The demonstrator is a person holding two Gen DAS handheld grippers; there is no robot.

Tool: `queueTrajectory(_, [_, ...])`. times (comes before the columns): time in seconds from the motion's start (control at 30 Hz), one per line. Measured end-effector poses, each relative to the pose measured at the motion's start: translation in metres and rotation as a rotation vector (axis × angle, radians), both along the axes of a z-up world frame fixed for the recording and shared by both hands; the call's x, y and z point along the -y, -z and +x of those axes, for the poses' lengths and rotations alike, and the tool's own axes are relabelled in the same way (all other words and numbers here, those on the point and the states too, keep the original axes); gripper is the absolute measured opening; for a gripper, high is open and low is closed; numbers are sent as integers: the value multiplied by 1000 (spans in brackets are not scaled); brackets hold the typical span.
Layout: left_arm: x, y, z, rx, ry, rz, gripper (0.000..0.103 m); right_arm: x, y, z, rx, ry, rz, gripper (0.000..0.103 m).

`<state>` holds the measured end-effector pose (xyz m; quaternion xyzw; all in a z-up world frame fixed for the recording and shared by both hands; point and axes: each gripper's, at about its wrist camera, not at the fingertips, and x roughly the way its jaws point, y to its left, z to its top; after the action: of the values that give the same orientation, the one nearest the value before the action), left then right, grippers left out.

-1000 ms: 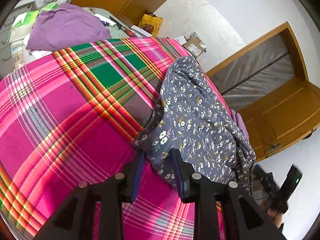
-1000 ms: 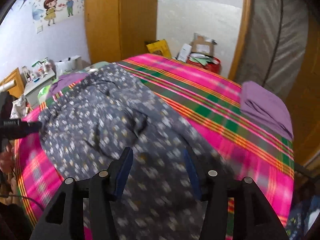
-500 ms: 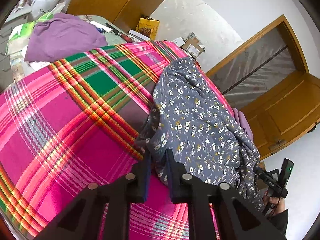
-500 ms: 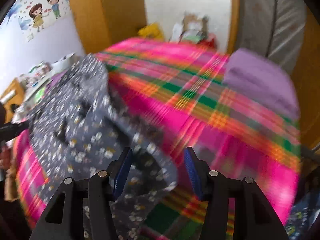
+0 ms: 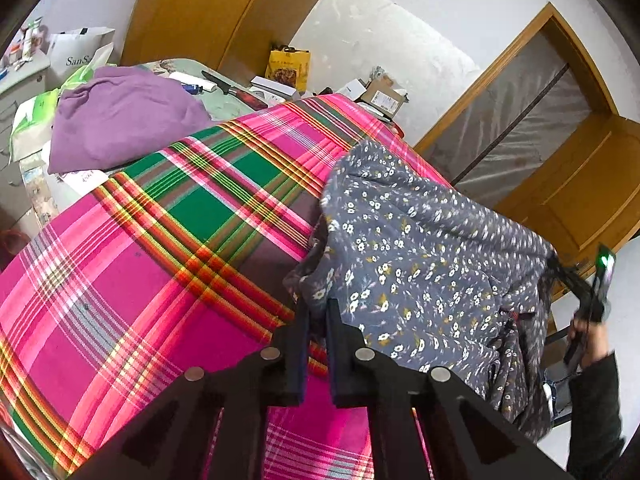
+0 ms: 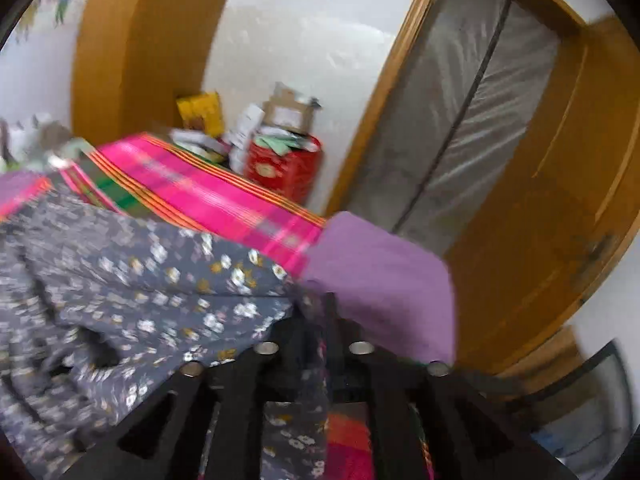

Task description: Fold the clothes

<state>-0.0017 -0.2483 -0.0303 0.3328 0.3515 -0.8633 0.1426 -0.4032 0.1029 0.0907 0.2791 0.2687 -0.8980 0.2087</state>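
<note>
Over the plaid bed both grippers, left and right, have just closed, fingers pinching the floral garment; I would pull its edge evenly taut before folding.

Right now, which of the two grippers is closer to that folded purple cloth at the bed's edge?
Right. The right gripper grips floral fabric beside the folded purple cloth; the left gripper grips the garment's opposite end.
</note>
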Motion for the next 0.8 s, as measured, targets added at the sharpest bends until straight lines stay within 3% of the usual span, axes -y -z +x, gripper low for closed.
queueTrajectory(0.03, [1,0,0,0,0,2,7,4,6,-6,17,31,36,33])
queueTrajectory(0.07, [2,0,-1,-1,2,3,7,5,11,-9,29,51,55,35])
queueTrajectory(0.17, [2,-2,-2,-3,15,-1,7,-3,15,12,47,32,-4,37])
queueTrajectory(0.27, [1,-2,-5,2,23,-5,7,-21,14,58,80,2,-106,40])
queueTrajectory(0.43, [-1,0,-8,2,26,-8,7,-33,43,158,262,-150,-256,45])
queueTrajectory(0.57, [-3,2,-9,12,30,-14,7,-30,70,232,344,-258,-271,47])
queueTrajectory(0.63, [-4,1,-9,15,34,-17,7,-25,76,257,329,-300,-253,57])
queueTrajectory(0.8, [-5,0,-8,15,46,-21,7,-12,89,285,289,-383,-178,59])
